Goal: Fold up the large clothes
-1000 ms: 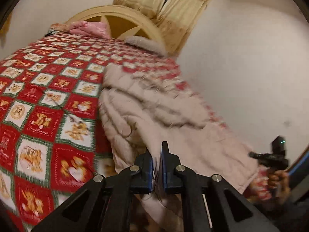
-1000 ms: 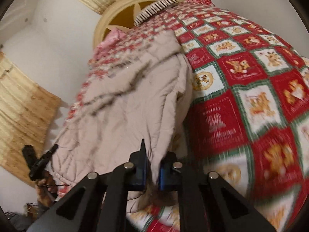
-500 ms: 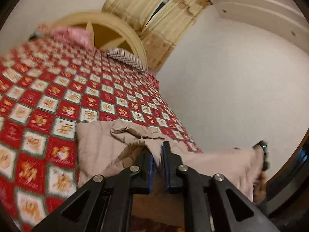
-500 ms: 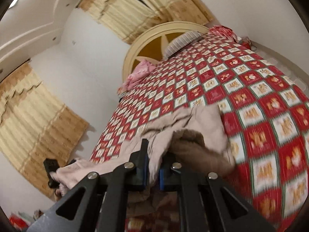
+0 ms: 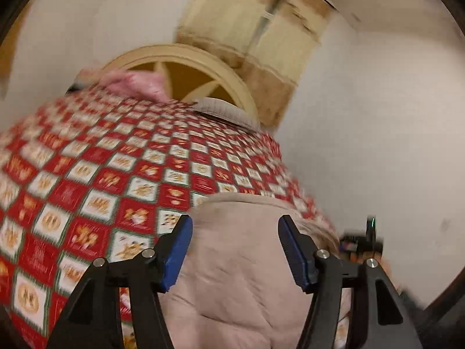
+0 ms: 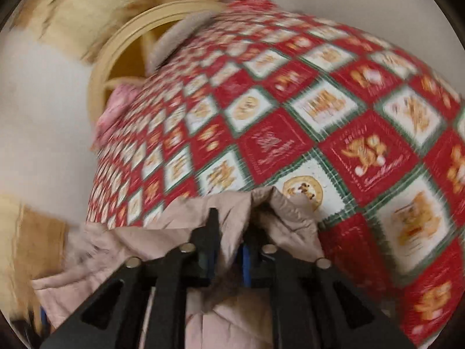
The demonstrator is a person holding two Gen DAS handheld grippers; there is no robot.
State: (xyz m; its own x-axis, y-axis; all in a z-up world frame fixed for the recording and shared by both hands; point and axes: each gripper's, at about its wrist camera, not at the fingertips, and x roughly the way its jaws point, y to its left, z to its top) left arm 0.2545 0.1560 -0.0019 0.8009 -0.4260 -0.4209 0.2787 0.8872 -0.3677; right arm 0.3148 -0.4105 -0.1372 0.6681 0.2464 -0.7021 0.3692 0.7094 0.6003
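Note:
A large pale pink quilted coat [image 5: 238, 264] lies folded on the near edge of the bed. My left gripper [image 5: 235, 238] is open just above it, blue pads apart, holding nothing. My right gripper [image 6: 229, 232] is shut on a bunched edge of the coat [image 6: 279, 218], with fabric pinched between the fingers. The right gripper also shows at the far right of the left wrist view [image 5: 360, 242], blurred.
The bed has a red, white and green checked quilt [image 5: 96, 180] with bear prints. A cream arched headboard [image 5: 203, 67], a pink pillow [image 5: 136, 83] and a striped pillow [image 5: 223, 112] are at the far end. White wall at right; beige curtains [image 5: 261, 37] behind.
Both grippers brought the coat's edge back toward the near bed edge, folding it over. My left gripper has opened and let go of the coat. My right gripper stays shut on it.

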